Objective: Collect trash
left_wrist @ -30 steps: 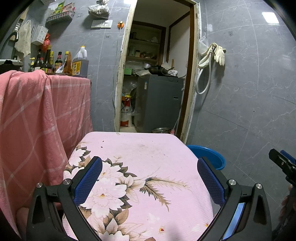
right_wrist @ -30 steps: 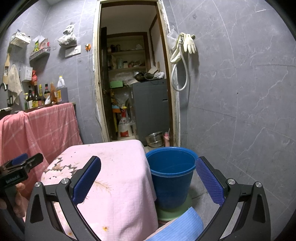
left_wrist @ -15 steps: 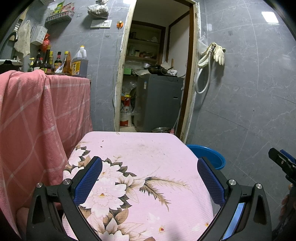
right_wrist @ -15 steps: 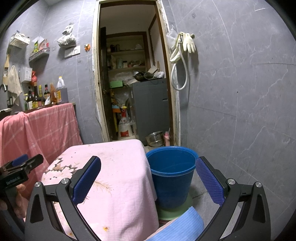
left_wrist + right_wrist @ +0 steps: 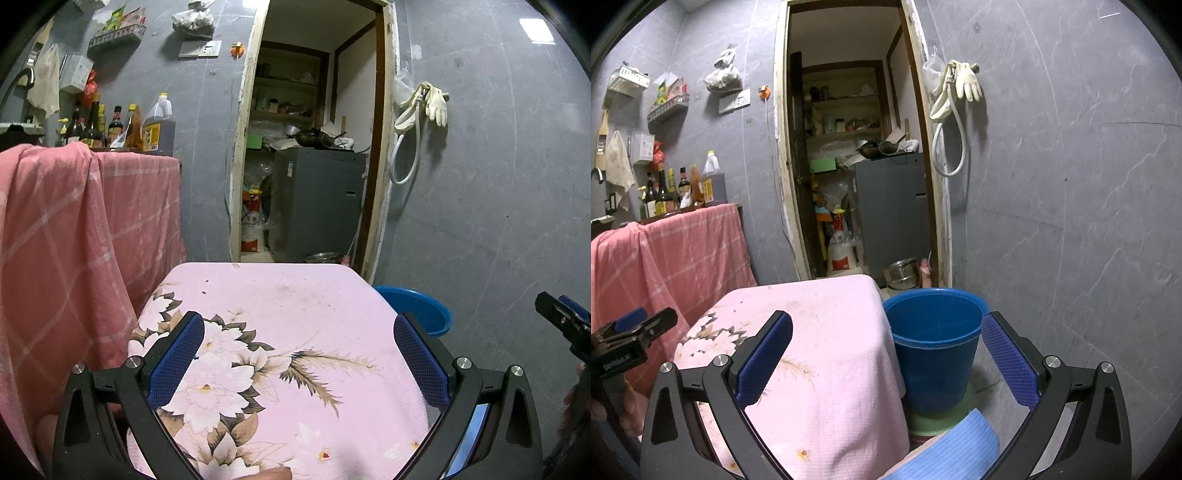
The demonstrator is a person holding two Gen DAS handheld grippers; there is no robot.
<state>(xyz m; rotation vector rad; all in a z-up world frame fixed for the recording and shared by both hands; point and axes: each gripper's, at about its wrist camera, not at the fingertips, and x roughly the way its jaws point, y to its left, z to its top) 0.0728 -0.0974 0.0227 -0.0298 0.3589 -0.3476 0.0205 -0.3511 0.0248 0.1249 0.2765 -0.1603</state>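
Blue plastic round bucket (image 5: 934, 347) stands just beside the pink flowered cloth-covered table (image 5: 280, 332), nearer the right gripper (image 5: 886, 354); both it and the left gripper (image 5: 299, 354) gape empty, no trash visible.

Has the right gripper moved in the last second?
No. The right gripper frames the blue bucket and doorway just as before.

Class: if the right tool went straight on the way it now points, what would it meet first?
Probably the blue bucket, centred between the open right tool's fingers, perhaps brushing the pink cloth beside it; depth is unclear.
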